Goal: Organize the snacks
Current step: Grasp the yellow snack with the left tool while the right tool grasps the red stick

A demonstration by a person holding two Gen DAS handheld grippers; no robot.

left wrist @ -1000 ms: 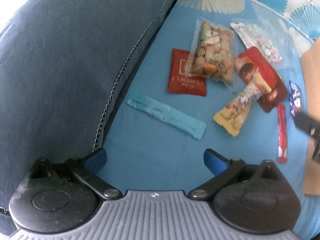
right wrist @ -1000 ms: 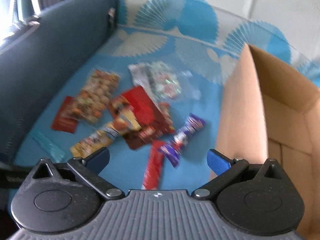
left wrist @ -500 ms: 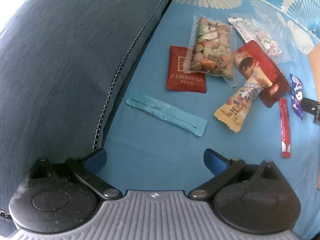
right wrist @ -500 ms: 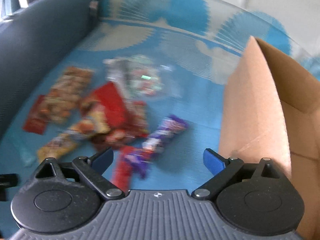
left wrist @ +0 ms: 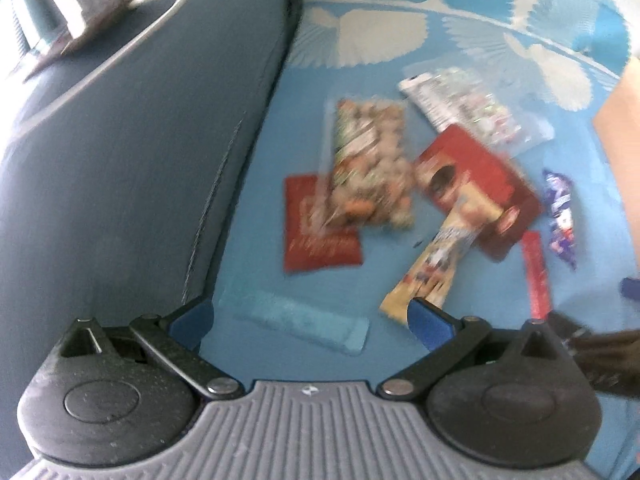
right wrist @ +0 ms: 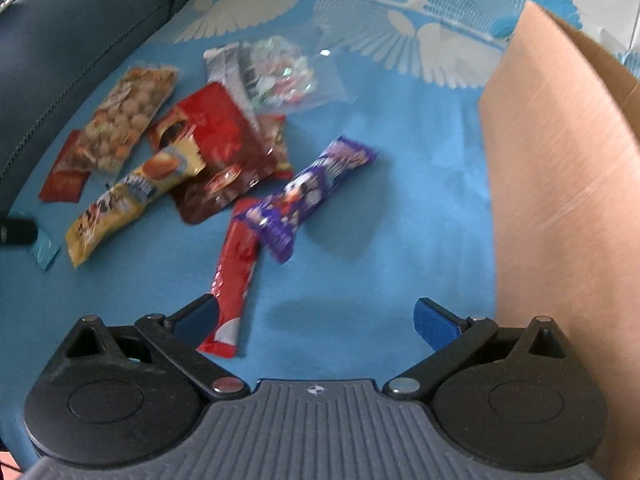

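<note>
Underneath, blue fan-patterned cloth [right wrist: 400, 152] beside a dark cushion [right wrist: 72, 40]; left tongs [left wrist: 312, 320] and right tongs [right wrist: 316, 320] both agape, empty.

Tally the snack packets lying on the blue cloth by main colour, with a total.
Red: 3, flat packet, big pouch, stick
Clear: 2, nut bag, candy bag
Yellow: 1
Purple: 1
Light blue: 1
Total: 8

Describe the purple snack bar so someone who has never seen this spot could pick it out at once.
Start at the tall cardboard box standing on the blue cloth. The loose pile of snacks lies to its left, and the purple bar is the packet nearest the box. It lies slanted, one end over the long red stick, and it is the only purple wrapper.
</note>
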